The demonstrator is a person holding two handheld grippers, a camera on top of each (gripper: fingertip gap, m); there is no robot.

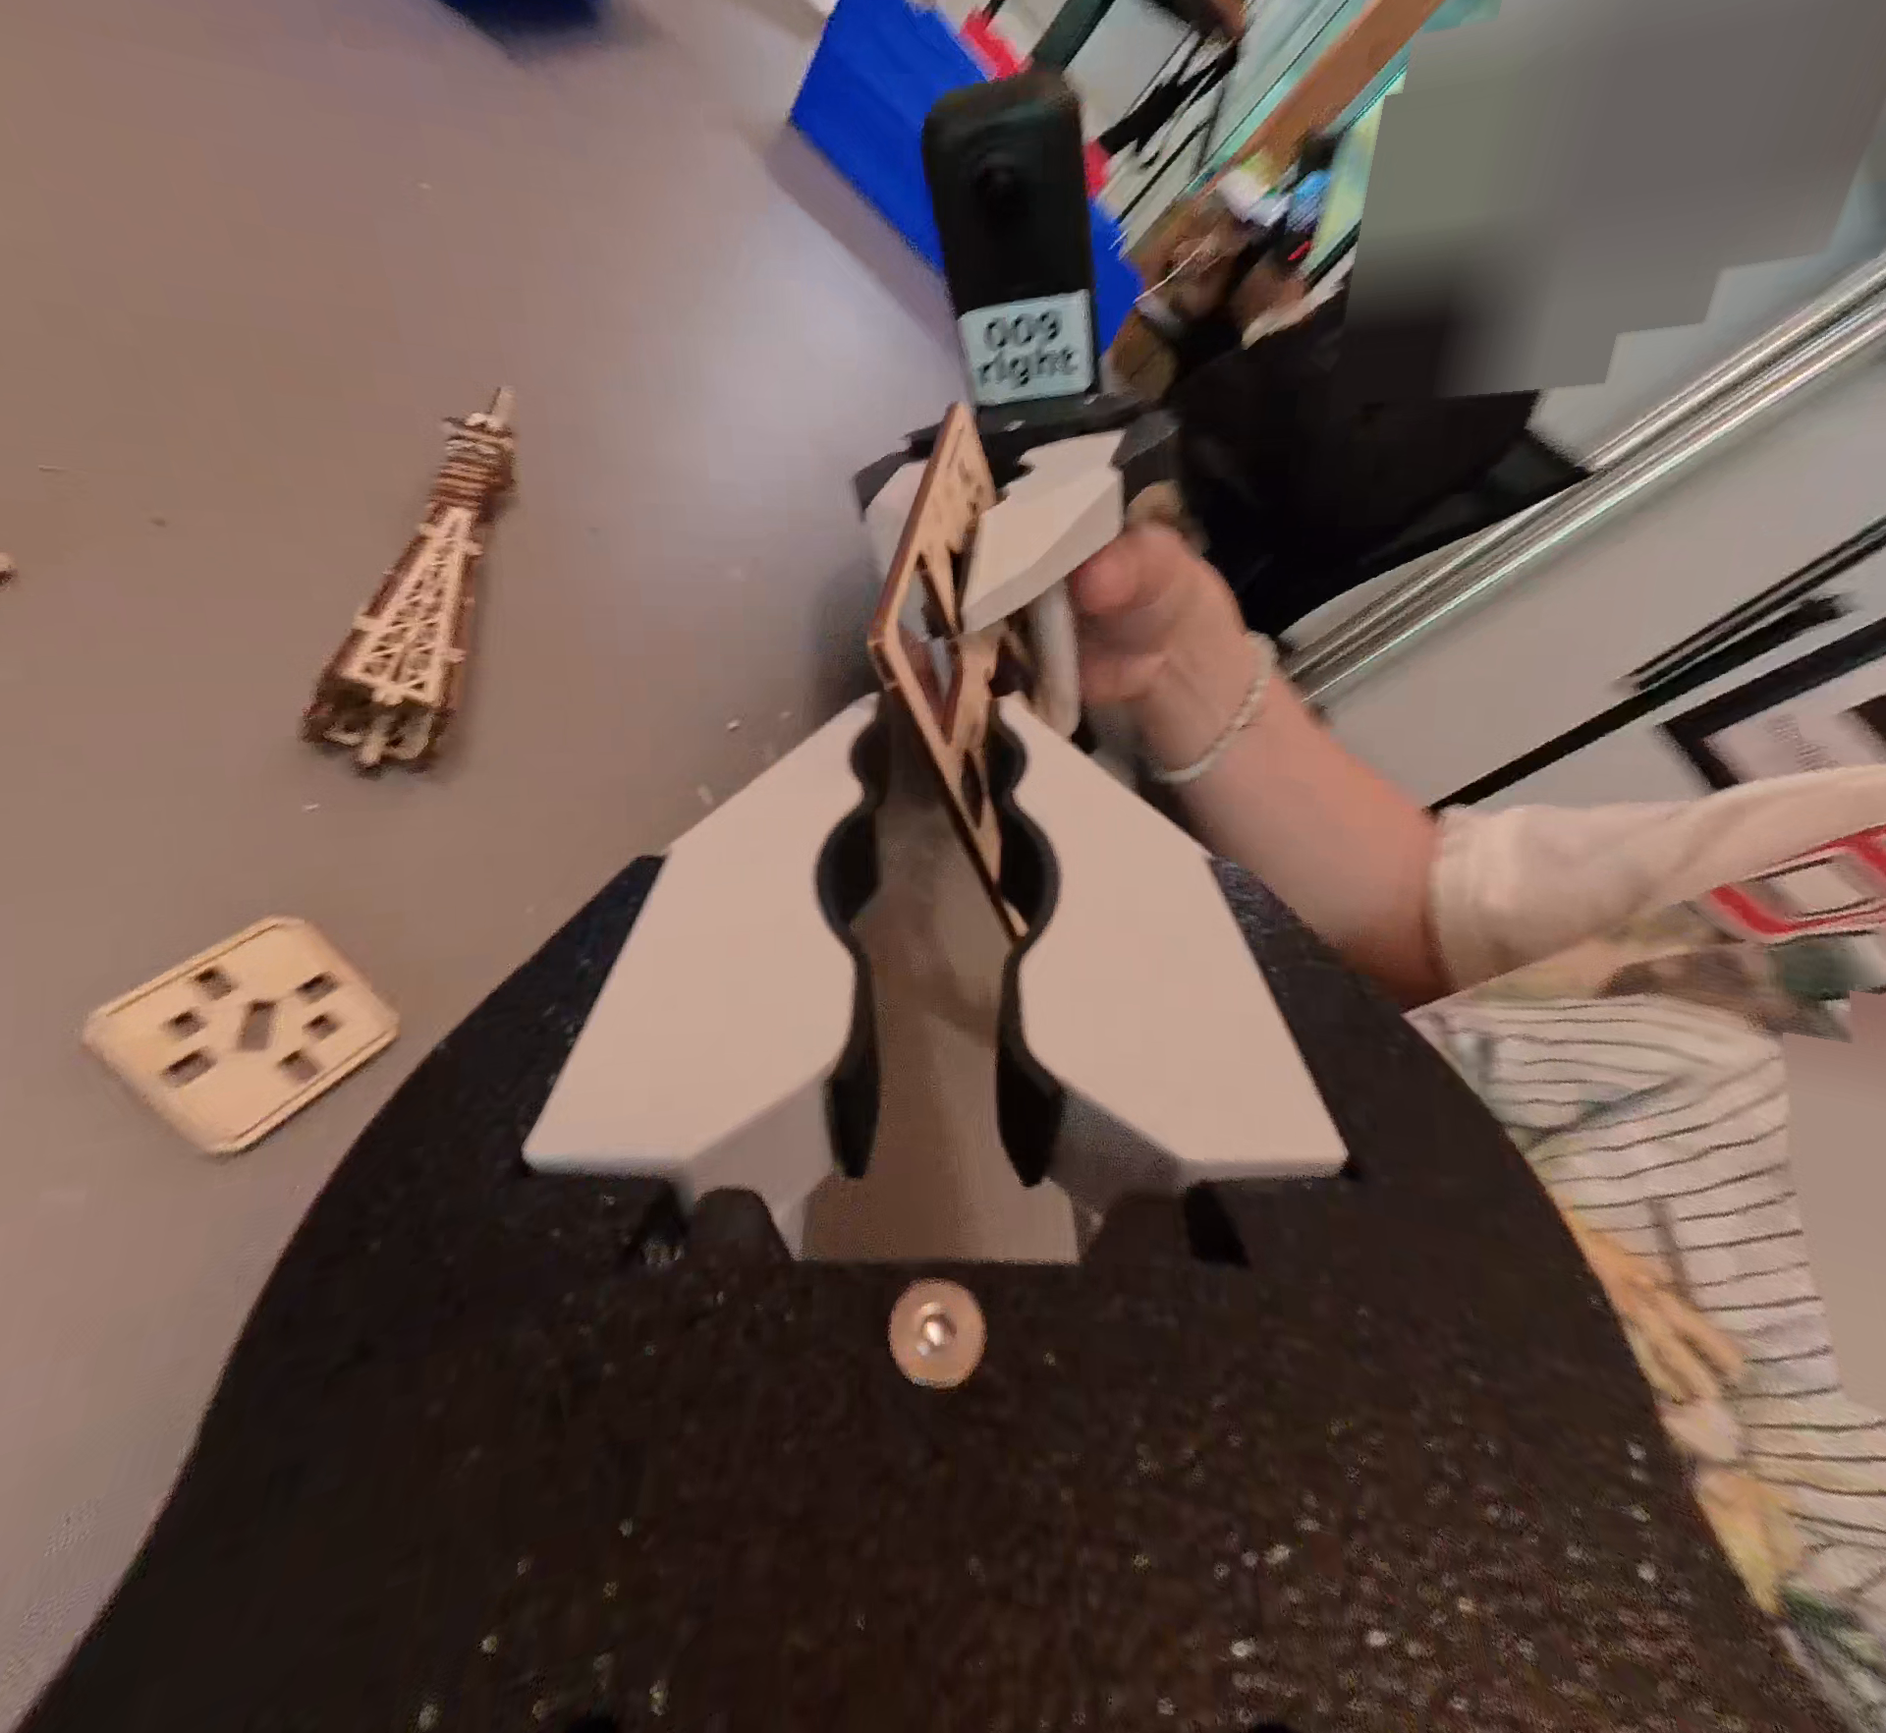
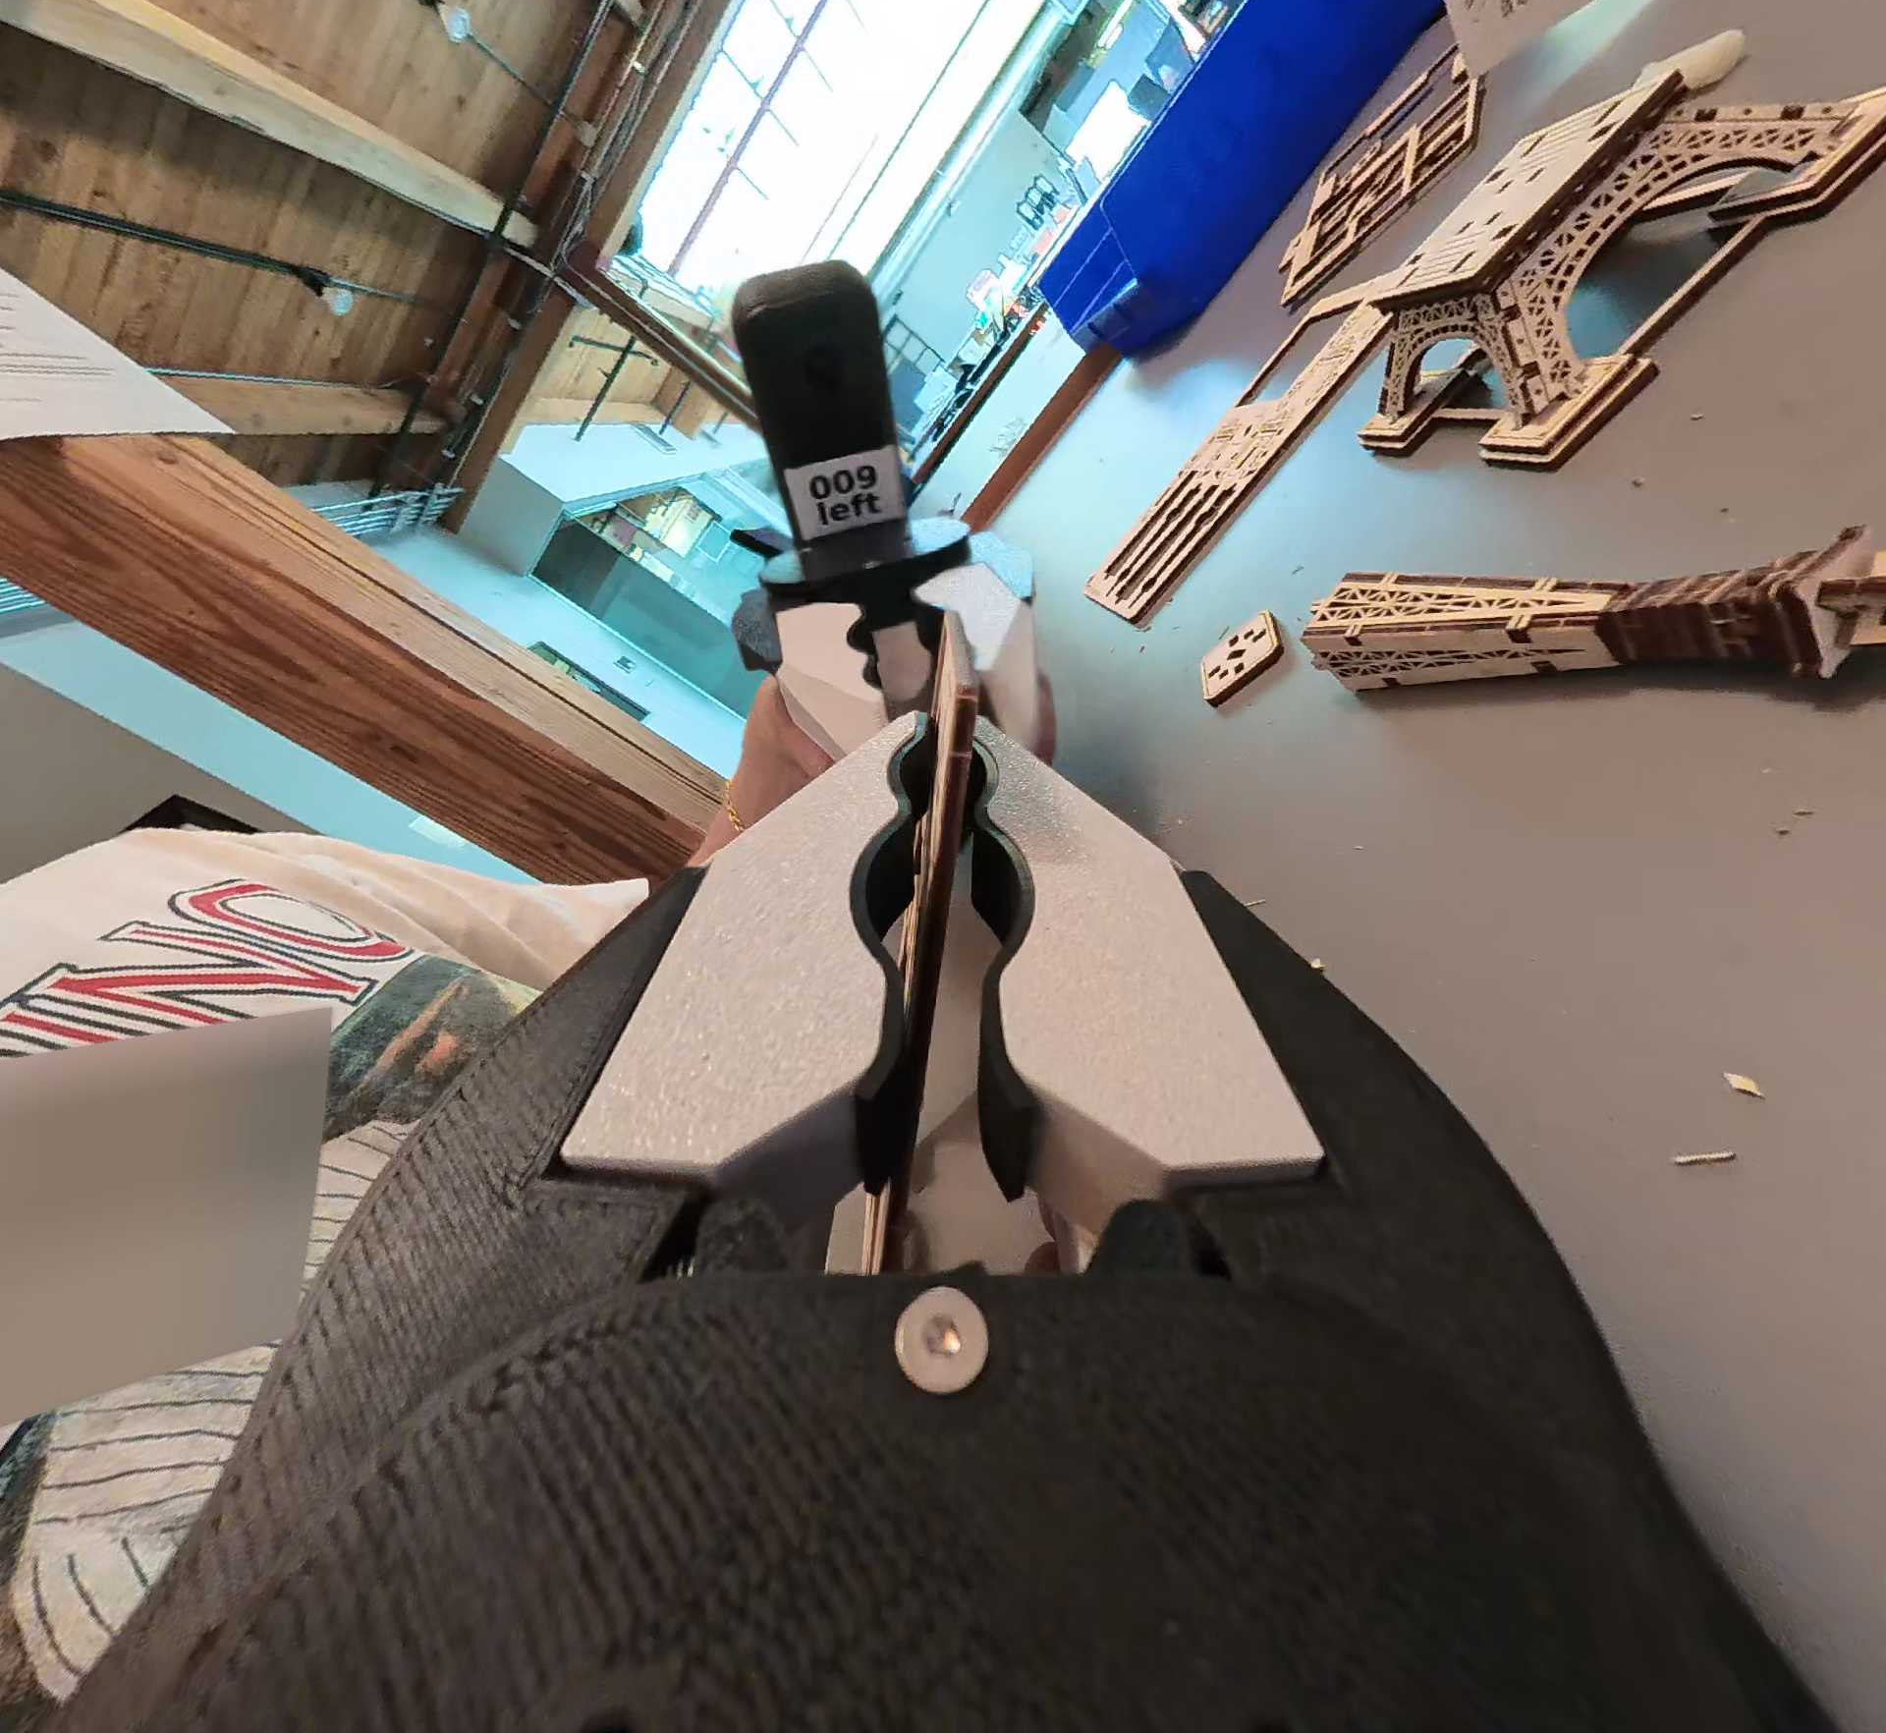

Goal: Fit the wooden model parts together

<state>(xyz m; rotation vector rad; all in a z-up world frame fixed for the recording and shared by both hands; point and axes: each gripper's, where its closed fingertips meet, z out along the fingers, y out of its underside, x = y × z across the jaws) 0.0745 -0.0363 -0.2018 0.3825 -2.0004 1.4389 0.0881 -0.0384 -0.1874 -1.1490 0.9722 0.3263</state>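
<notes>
Left gripper point(image 1: 949, 725) and right gripper point(image 2: 944, 765) nose to nose, both clenched on opposite ends of one thin wooden plate point(image 1: 934, 663), long axis from tool to tool, held up well apart from the spire piece point(image 1: 408, 602).

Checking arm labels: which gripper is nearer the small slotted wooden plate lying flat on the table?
Left. The left gripper is beside the slotted plate, which lies off to its left on the table; the right gripper sits farther off, beyond the left gripper's tips.
</notes>
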